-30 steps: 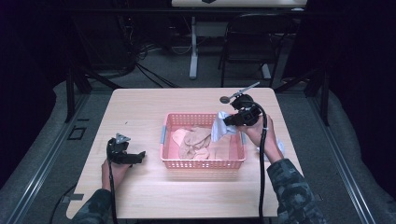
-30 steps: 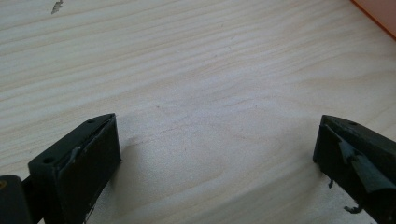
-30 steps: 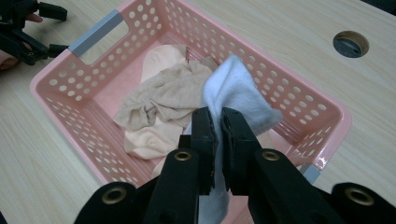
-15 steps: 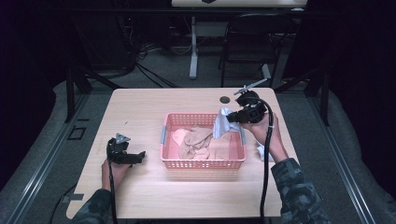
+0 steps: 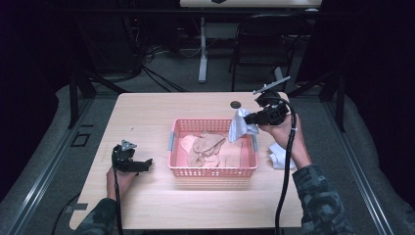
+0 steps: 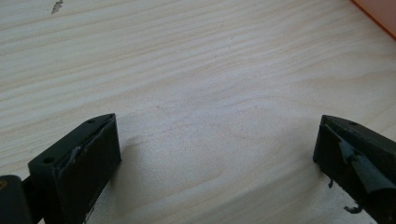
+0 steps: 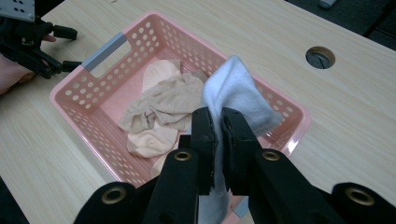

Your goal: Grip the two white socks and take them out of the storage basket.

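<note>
My left tongs [image 5: 145,164] rest spread on the counter [image 5: 147,117], nothing between them. To their right sits the pink basket [image 5: 213,171] of beige socks [image 5: 208,147]. My right tongs [image 7: 218,122] pinch a white sock [image 7: 236,91] above the basket's far right corner.

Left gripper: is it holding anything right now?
No: the left gripper stands with its jaws wide apart over the bare table, nothing between them.

room: dim | floor [image 5: 161,73]: grey, cables | chair [image 5: 264,49], perhaps black, behind table [image 5: 147,112]
</note>
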Demonstrator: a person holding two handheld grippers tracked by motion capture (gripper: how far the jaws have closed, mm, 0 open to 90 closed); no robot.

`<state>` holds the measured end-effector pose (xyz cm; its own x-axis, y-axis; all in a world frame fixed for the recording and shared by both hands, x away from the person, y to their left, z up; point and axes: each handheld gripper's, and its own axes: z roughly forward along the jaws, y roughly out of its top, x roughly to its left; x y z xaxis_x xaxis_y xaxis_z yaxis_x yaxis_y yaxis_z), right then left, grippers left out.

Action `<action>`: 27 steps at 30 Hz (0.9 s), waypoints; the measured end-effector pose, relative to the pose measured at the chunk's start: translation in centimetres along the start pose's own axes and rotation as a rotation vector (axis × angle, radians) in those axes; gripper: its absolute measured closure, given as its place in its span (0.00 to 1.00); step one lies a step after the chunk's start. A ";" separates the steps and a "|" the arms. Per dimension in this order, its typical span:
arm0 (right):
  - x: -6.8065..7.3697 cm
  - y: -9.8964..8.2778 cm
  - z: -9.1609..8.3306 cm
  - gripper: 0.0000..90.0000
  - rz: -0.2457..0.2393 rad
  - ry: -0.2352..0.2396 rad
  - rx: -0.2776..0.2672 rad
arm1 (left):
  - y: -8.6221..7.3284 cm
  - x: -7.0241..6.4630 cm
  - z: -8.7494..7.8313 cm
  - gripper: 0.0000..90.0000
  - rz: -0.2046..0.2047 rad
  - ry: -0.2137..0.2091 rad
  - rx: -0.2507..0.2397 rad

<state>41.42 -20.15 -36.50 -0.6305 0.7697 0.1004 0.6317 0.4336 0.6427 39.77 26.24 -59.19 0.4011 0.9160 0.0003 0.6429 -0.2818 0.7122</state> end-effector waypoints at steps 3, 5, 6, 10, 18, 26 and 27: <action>-0.2 -0.1 -0.6 0.93 0.005 -0.002 -0.015 | 0.0 0.0 0.0 0.01 0.000 0.000 0.000; -0.4 -0.2 -1.2 0.93 0.009 -0.007 -0.021 | 0.0 0.0 0.0 0.01 0.000 0.000 0.000; -0.5 -0.2 -1.4 0.93 0.008 -0.008 -0.028 | 0.0 0.0 0.0 0.01 -0.001 -0.001 0.000; -0.9 -0.4 -2.3 0.93 0.022 -0.020 -0.034 | 0.0 0.0 0.0 0.01 0.000 0.000 0.000; -2.3 -1.2 -4.1 0.93 0.052 -0.055 -0.042 | 0.0 0.0 0.0 0.01 0.000 0.000 0.000; -4.1 -2.7 -5.7 0.93 0.089 -0.108 -0.042 | 0.0 0.0 0.0 0.01 0.000 0.000 0.000; -4.7 -3.2 -5.9 0.93 0.103 -0.125 -0.036 | 0.0 0.0 0.0 0.01 0.000 0.000 0.001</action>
<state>39.66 -27.93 -34.58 -0.5005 0.8626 0.0736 0.6725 0.3339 0.6605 39.77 26.24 -59.18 0.4007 0.9162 0.0004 0.6434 -0.2817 0.7118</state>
